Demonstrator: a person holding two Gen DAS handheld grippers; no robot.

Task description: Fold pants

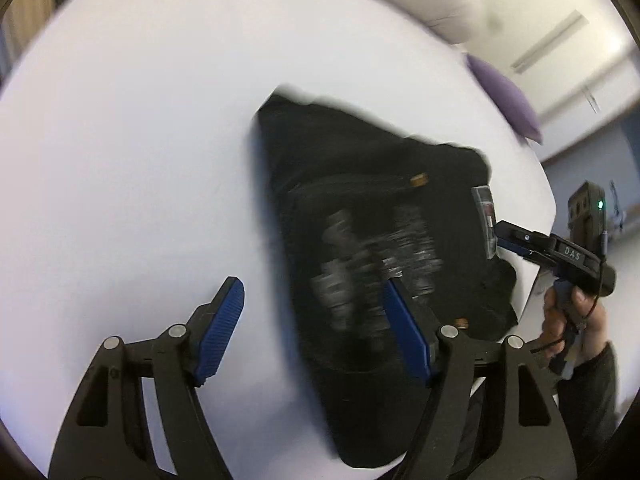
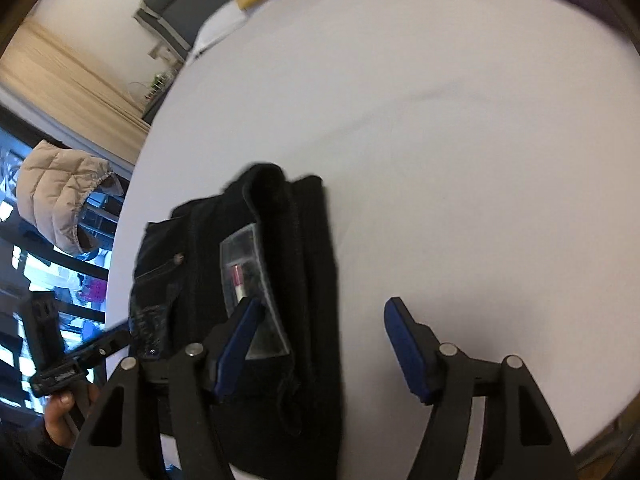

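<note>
Smeared by motion blur: pale print on the folded black fabric pants, unreadable. Cut off by the lower edge: near end of the pants. Too blurred to read: the clear plastic tag.

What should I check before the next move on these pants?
1. Left gripper free of cloth: ok, jaws apart, nothing between them.
2. Right gripper free of cloth: ok, jaws apart above the pants, gripping nothing.
3. Pants folded into a compact bundle: ok, they lie doubled on the white surface.
4. Bundle fully on the surface: cannot tell, its near end runs under the grippers at the surface's edge.
5. Clear tag tucked in: not ok, it lies exposed on top.
6. Folds neat: cannot tell, both views are motion-blurred.
</note>
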